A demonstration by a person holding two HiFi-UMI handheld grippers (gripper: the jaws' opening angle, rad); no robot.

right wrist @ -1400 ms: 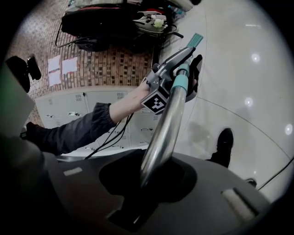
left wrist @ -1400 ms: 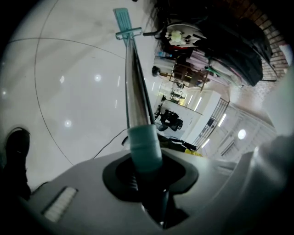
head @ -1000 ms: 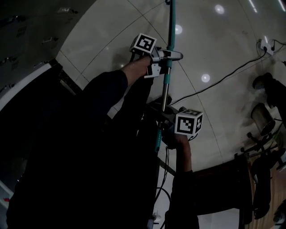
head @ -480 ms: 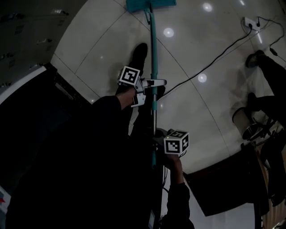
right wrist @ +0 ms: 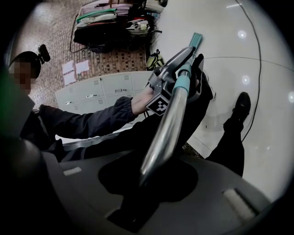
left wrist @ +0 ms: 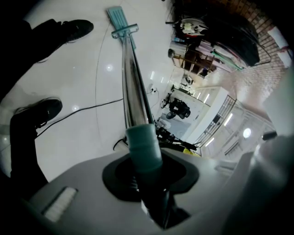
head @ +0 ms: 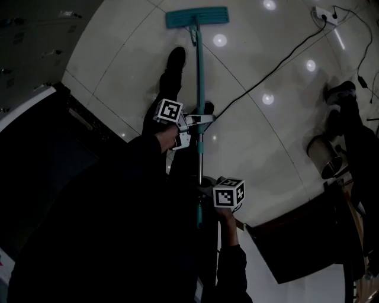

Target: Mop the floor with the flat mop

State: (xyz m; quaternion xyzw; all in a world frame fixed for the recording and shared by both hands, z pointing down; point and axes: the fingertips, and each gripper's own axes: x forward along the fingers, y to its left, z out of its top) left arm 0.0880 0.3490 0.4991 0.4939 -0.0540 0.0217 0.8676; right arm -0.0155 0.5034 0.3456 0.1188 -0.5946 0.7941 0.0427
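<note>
Teal flat mop point(head: 197, 18) rests on the glossy floor point(head: 260, 136), its pole point(head: 198, 77) in both grippers.
Jaws of the left gripper point(head: 200, 120) clamp the teal sleeve point(left wrist: 143, 147), those of the right gripper point(head: 205, 188) the bare metal, probably slippery; the stiff pole seems light, so spread holds suit it.

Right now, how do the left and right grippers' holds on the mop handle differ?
The left gripper clamps a teal section, nearer the mop head; the right gripper clamps bare metal, farther from it. Both are shut on the mop handle.
</note>
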